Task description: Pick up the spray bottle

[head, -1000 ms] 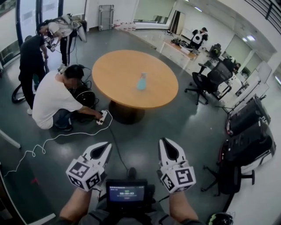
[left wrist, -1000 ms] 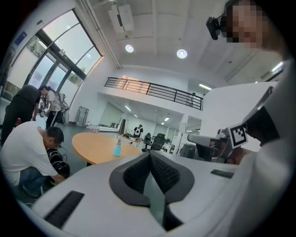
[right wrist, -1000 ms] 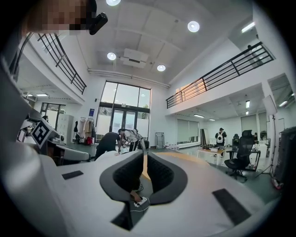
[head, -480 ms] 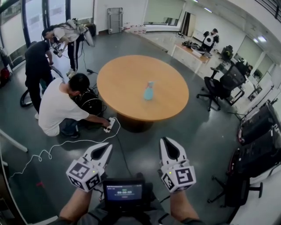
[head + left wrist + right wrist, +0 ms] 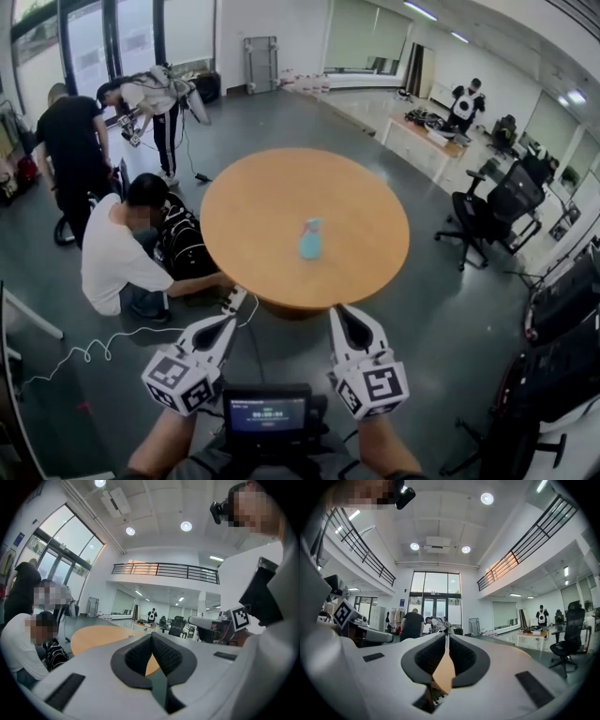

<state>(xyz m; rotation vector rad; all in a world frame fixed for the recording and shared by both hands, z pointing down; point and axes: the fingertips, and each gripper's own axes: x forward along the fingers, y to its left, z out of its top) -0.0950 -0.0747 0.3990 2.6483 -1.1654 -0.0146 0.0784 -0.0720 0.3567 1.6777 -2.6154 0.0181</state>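
A light blue spray bottle stands upright near the middle of a round wooden table in the head view. Both grippers are held level over the floor, short of the table's near edge. The left gripper is shut with nothing in it, and its tips point at the table's near left rim. The right gripper is shut and empty too, with its tips just before the near rim. In the left gripper view the pads meet in front of the tabletop. The right gripper view shows its tips together. Neither gripper view shows the bottle.
A person in a white shirt crouches left of the table beside a black bag, a power strip and a white cable. Two people stand at the back left. An office chair is on the right, and a screen sits between my hands.
Both grippers have moved forward towards the table, so the table and bottle now sit closer and lower in the head view. The jaws of both stay shut.
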